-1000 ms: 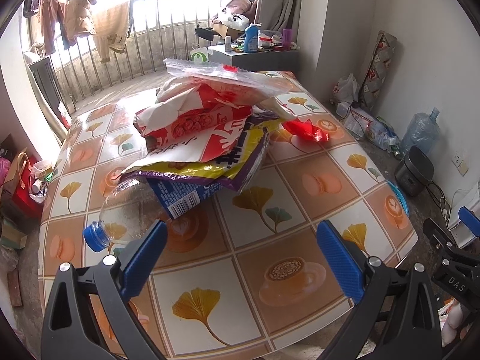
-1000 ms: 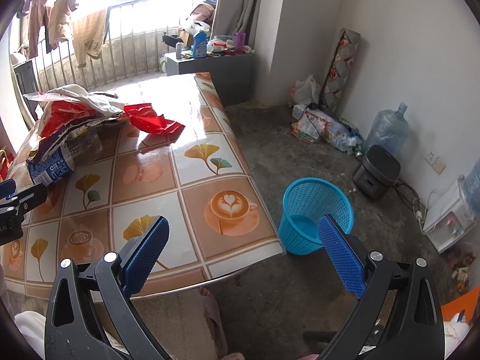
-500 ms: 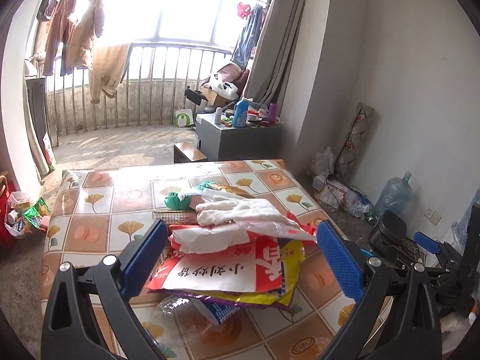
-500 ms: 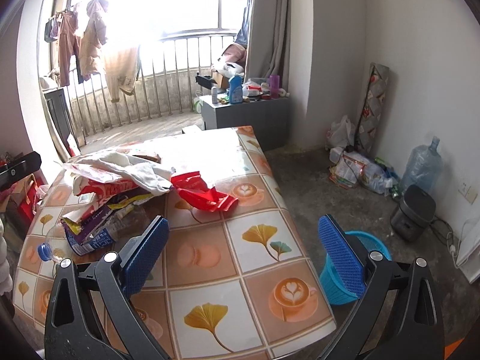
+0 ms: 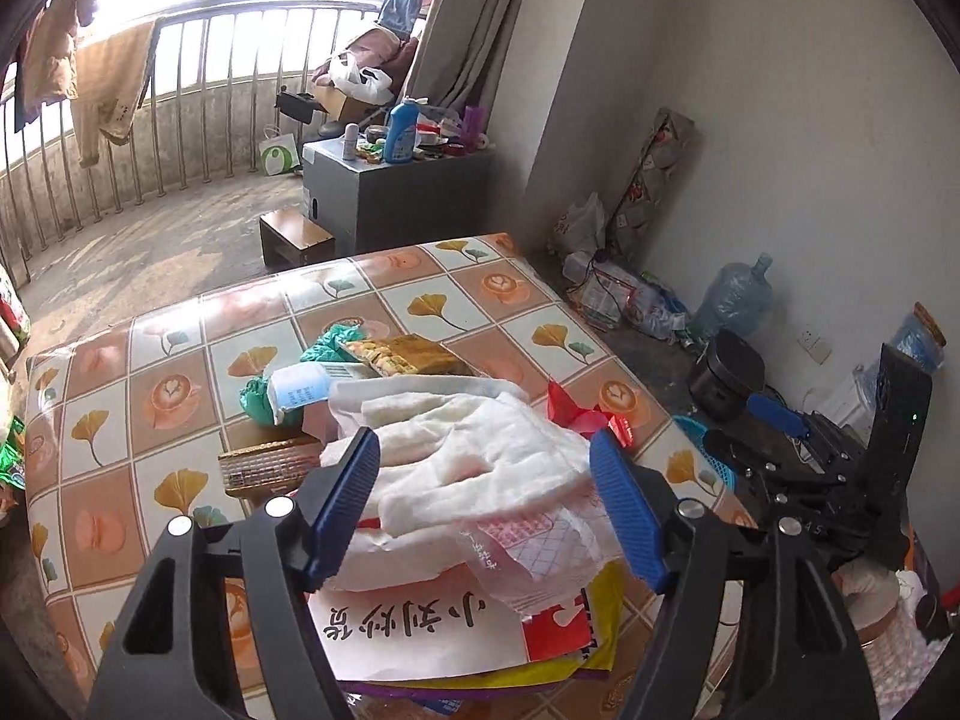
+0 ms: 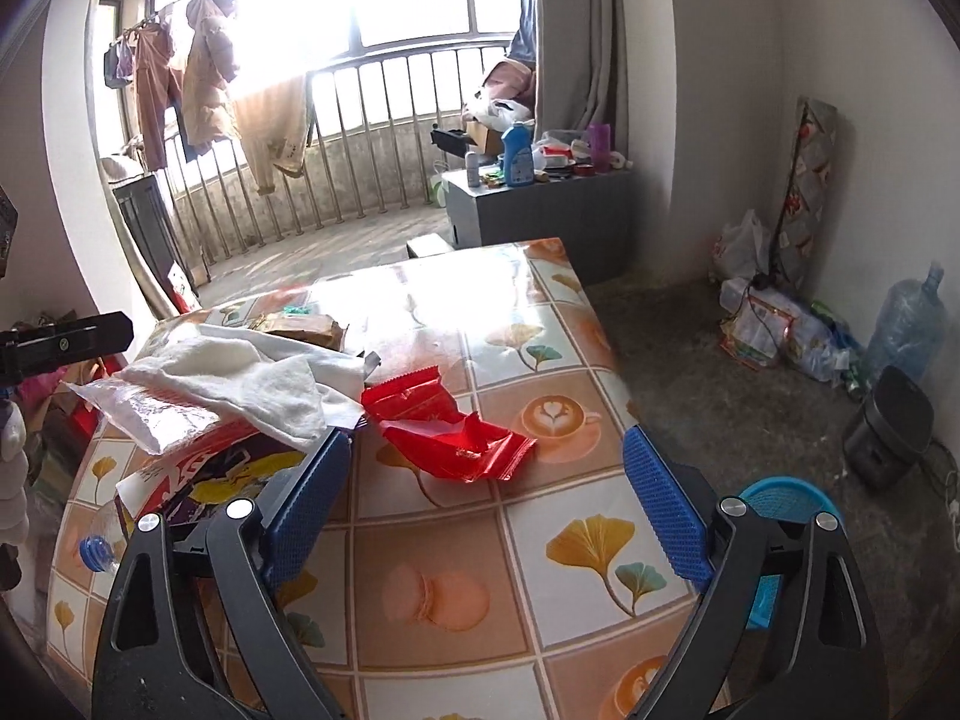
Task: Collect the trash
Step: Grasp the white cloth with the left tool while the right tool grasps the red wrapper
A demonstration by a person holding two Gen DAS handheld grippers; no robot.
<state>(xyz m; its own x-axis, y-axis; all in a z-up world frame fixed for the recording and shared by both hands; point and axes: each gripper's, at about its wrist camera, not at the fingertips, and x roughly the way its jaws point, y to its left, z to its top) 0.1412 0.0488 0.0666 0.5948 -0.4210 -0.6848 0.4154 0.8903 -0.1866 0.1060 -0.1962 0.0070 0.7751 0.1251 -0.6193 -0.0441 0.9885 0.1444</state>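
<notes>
A heap of trash lies on the tiled table [image 5: 180, 360]: a white fluffy cloth in a clear bag [image 5: 480, 450], a red-and-white printed bag [image 5: 420, 630], a brown snack box [image 5: 402, 354], green wrappers [image 5: 327, 339]. My left gripper [image 5: 486, 510] is open and hovers just above the white cloth. In the right wrist view a crumpled red wrapper [image 6: 450, 426] lies beside the heap [image 6: 240, 384]. My right gripper [image 6: 486, 504] is open and empty, above the table a little short of the red wrapper. A bottle with a blue cap [image 6: 96, 552] pokes out under the heap.
A blue plastic basket [image 6: 780, 504] stands on the floor by the table's right edge. A black cooker [image 6: 888, 432], a water jug [image 6: 906, 324] and bags lie along the wall. A grey cabinet [image 6: 540, 204] with bottles stands behind the table.
Both grippers have moved up and over the table. The left one now looks down on the top of the heap. The right one has come closer to the red wrapper. Both stay open.
</notes>
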